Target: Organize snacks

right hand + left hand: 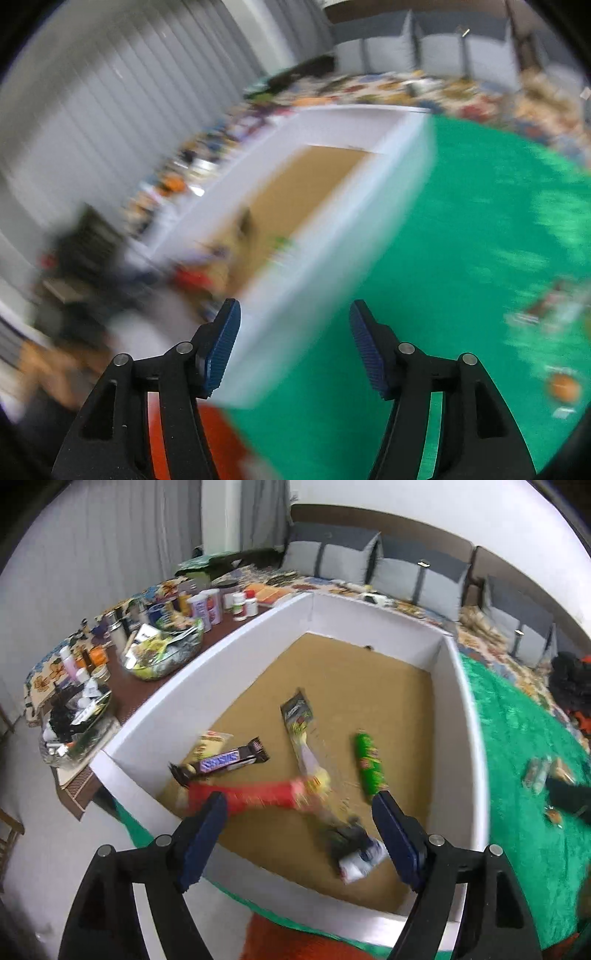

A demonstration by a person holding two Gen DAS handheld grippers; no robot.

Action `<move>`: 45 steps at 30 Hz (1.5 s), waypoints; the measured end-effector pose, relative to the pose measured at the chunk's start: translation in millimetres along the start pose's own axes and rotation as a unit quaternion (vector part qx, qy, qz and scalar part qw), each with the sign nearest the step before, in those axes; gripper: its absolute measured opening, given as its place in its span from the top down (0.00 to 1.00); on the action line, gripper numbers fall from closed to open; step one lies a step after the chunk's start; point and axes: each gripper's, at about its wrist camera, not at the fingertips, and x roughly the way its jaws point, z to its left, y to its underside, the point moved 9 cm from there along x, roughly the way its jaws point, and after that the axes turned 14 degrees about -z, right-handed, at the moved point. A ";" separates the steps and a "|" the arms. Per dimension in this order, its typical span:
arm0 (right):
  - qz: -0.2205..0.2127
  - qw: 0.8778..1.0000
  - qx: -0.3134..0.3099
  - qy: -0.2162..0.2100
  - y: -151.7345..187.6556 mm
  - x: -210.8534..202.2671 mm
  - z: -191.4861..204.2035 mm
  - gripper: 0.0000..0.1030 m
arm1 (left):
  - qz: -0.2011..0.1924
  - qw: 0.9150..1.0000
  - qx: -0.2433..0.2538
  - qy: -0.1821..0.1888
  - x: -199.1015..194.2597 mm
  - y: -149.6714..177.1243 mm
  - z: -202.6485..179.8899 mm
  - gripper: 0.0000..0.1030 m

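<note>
Jaws of left gripper (299,806) and right gripper (294,318) stand spread, empty. Snacks lie scattered inside the white box (229,650), a Snickers bar (221,762) among them.

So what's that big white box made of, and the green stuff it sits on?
The box looks like cardboard: thin, flat white walls with folded corners and a matte brown floor. The green cover looks like plush fabric, perhaps velvety: it has a soft sheen and uneven pile, though blur leaves that open.
</note>
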 end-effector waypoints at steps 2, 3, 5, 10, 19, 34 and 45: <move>0.006 0.997 -0.040 0.065 33.4 -21.7 -49.4 0.37 | -0.009 1.000 0.001 0.026 -11.2 -0.3 -24.5 0.22; 0.006 0.993 -0.054 0.101 53.1 -39.6 -79.8 0.37 | -0.014 0.999 0.001 0.041 -17.1 -2.0 -42.3 0.22; -0.002 0.985 -0.062 0.160 80.4 -74.1 -129.3 0.37 | -0.019 0.996 0.003 0.082 -27.3 -2.1 -78.3 0.21; -0.012 0.949 -0.032 0.312 131.8 -166.5 -250.2 0.30 | 0.000 0.982 0.034 0.185 -33.9 20.4 -186.0 0.11; -0.036 0.918 0.079 0.386 157.6 -222.8 -338.5 0.25 | 0.072 0.967 0.152 0.189 32.9 104.2 -306.8 0.11; -0.042 0.915 0.115 0.386 164.5 -221.4 -348.0 0.17 | 0.043 0.975 0.156 0.151 95.3 100.8 -319.3 0.00; -0.042 0.915 0.114 0.385 164.4 -221.5 -348.2 0.17 | 0.044 0.975 0.156 0.150 96.4 100.3 -319.8 0.00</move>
